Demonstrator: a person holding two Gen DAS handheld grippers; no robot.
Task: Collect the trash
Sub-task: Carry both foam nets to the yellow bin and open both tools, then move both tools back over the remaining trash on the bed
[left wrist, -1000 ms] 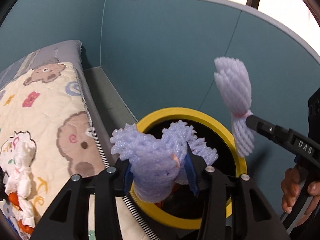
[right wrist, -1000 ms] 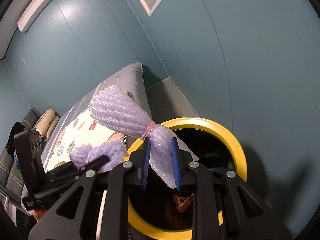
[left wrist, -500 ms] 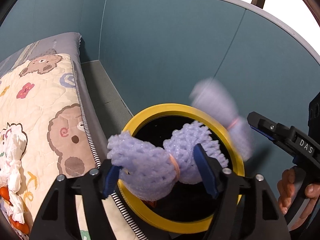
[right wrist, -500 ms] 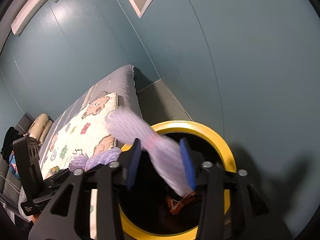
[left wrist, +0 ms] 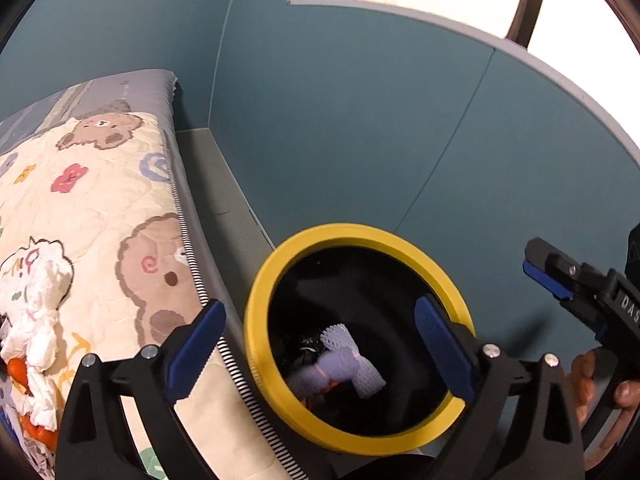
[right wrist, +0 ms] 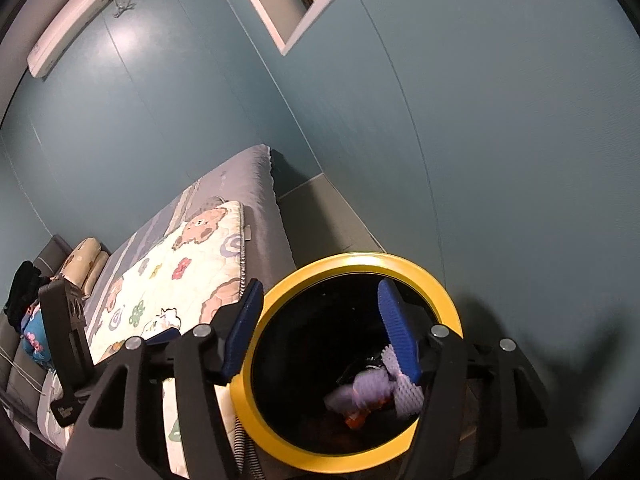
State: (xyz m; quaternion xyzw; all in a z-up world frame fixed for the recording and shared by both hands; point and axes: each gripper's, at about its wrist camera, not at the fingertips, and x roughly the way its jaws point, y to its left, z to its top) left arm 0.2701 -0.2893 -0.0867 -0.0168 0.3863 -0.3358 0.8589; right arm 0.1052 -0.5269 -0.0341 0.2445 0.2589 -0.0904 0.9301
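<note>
Opening over yellow-rimmed bin (left wrist: 256,320): left gripper (left wrist: 320,344), right gripper (right wrist: 320,328), both empty; purple foam nets (left wrist: 340,364) inside.

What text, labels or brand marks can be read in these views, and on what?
"DAS": white letters on the black body of the right gripper, cut off by the edge of the left wrist view, so the word may run on.
Small pale print low on the black body of the left gripper, in the right wrist view: too small and blurred to read.
The bin, blanket and wall unit show no readable words.
</note>
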